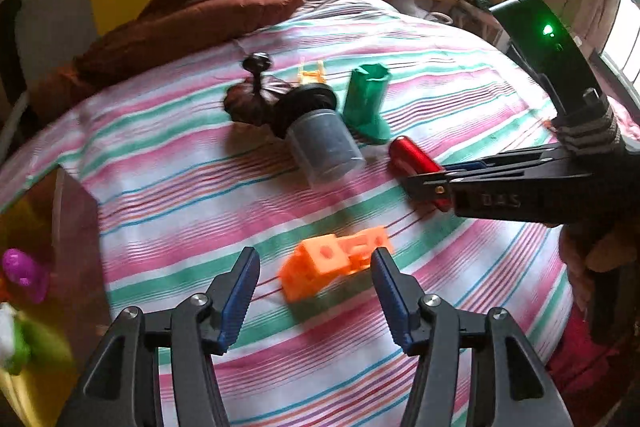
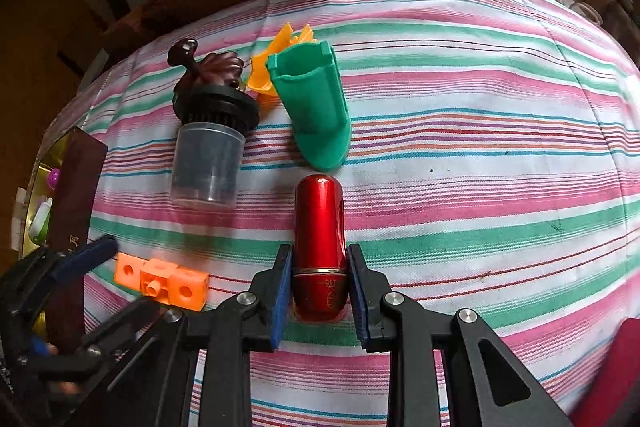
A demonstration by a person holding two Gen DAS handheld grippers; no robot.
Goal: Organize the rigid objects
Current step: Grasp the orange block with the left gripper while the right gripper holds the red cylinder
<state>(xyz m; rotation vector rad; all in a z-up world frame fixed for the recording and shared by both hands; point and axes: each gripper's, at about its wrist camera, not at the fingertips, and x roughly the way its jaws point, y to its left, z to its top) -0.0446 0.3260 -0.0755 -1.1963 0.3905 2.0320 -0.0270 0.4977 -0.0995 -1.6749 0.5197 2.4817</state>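
Nearest the lens, the left gripper was seen with its jaws spread wide and nothing grasped, the orange plastic block piece with round holes lying between and just beyond its fingertips. The right gripper was clenched on the red glossy metal capsule-shaped tube, its blue pads pressed to the tube's lower sides while the tube lay on the striped pink, green and white bedspread.

Ahead of the right gripper, the green plastic boot-shaped holder was found just past the tube's rounded tip; to its left lay the clear plastic jar with a black ribbed lid.

The step in hand was judged to be a pick-up of the tube. A lift and a carry to the brown box at the left gripper's left would be called for next.
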